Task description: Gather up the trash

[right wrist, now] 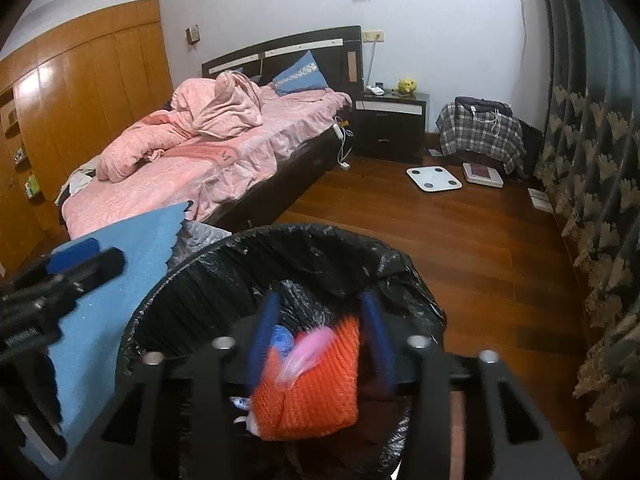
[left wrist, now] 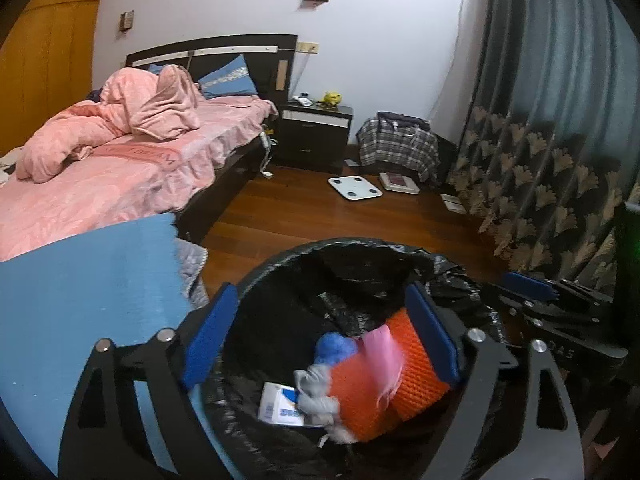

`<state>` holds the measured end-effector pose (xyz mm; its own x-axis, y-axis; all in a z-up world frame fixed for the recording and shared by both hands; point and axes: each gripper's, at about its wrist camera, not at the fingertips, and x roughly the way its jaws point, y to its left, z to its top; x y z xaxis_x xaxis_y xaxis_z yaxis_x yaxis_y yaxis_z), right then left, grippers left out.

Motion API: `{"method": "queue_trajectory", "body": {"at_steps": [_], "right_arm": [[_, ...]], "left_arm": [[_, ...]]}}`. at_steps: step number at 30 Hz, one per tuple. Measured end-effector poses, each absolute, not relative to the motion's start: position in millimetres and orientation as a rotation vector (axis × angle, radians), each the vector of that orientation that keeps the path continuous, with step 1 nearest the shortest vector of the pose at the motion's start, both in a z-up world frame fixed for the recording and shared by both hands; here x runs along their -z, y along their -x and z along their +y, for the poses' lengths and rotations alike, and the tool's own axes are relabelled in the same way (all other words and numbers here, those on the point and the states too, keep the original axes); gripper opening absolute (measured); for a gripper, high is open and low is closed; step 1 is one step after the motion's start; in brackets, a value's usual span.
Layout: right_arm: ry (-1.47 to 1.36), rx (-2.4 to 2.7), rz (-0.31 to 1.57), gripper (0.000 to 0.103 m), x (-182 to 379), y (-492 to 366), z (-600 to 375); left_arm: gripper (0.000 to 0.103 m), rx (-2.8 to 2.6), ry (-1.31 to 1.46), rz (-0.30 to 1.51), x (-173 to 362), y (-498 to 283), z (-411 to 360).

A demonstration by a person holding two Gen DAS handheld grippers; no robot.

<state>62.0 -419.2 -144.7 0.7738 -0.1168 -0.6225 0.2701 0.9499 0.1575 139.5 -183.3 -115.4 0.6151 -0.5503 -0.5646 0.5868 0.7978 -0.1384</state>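
Orange mesh point(left wrist: 400, 376) & pink scrap point(left wrist: 384, 356) sit w/ other trash inside bin point(left wrist: 280, 264), so I keep left gripper point(left wrist: 320, 344) & right gripper point(right wrist: 316, 340) spread, nothing pinched, then lift straight out w/o snagging black liner point(right wrist: 384, 260).

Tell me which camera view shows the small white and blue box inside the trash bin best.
The left wrist view shows the white and blue box best: it lies in plain sight in the trash bin, beside the orange mesh. In the right wrist view the orange mesh and the fingers cover that spot, so the box cannot be made out.
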Motion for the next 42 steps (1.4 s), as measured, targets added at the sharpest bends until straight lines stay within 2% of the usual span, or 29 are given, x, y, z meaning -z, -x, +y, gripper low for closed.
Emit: {"method": "queue_trajectory", "body": {"at_steps": [1,3,6,19,42], "right_arm": [[-0.248,0.212,0.651,0.071,144,-59,-418],[-0.25,0.213,0.641,0.091,139,-54,-416],[-0.246,0.193,0.625,0.097,127,-46,-409],[-0.204,0.094,0.551,0.097,64,-9,-347],[-0.136,-0.005,0.508,0.097,15,29,-291]], "left_arm": [[0.088,0.644,-0.063,0.625,114,-139,-178],[0.09,0.616,-0.069,0.621,107,-138,-168],[0.094,0.577,-0.076,0.619,97,-131,-153],[0.096,0.459,-0.057,0.604,57,-74,-90],[0.096,0.369,-0.037,0.523,7,-3,-41]]}}
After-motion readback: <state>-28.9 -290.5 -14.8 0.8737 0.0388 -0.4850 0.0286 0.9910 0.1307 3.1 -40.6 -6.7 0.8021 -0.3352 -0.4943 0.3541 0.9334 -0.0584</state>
